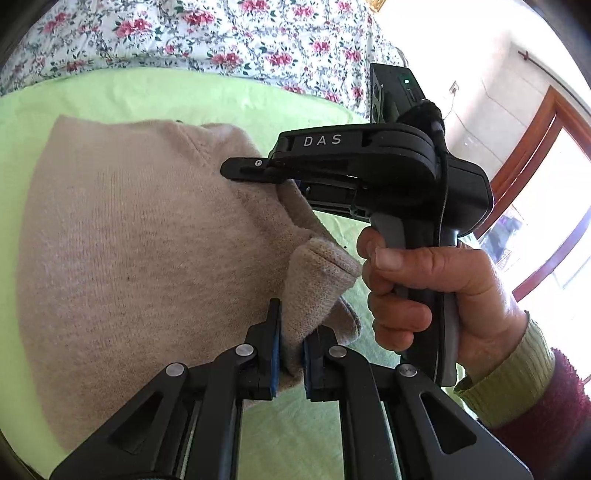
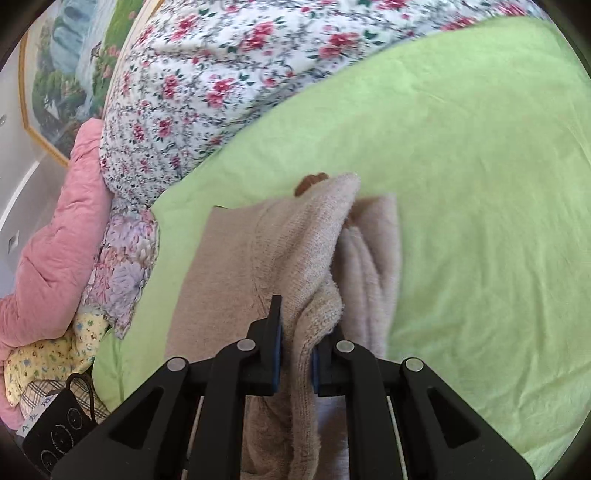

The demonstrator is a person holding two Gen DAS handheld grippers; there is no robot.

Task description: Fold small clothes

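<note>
A small beige knit sweater (image 1: pixel 129 240) lies on a light green sheet (image 1: pixel 184 96). My left gripper (image 1: pixel 291 350) is shut on a bunched fold of its right edge, near the cuff of a sleeve (image 1: pixel 325 262). My right gripper (image 1: pixel 251 171), held by a hand (image 1: pixel 424 295), reaches in from the right and pinches the sweater higher up by the shoulder. In the right wrist view my right gripper (image 2: pixel 297 354) is shut on a ribbed edge of the sweater (image 2: pixel 295 251), which is lifted and draped over the rest.
A floral quilt (image 1: pixel 221 33) lies beyond the green sheet. In the right wrist view a pink quilt (image 2: pixel 62 229) and floral pillows (image 2: pixel 122 273) pile up on the left, with a black device (image 2: pixel 59 432) at the lower left. A wooden-framed window (image 1: pixel 546 192) is at the right.
</note>
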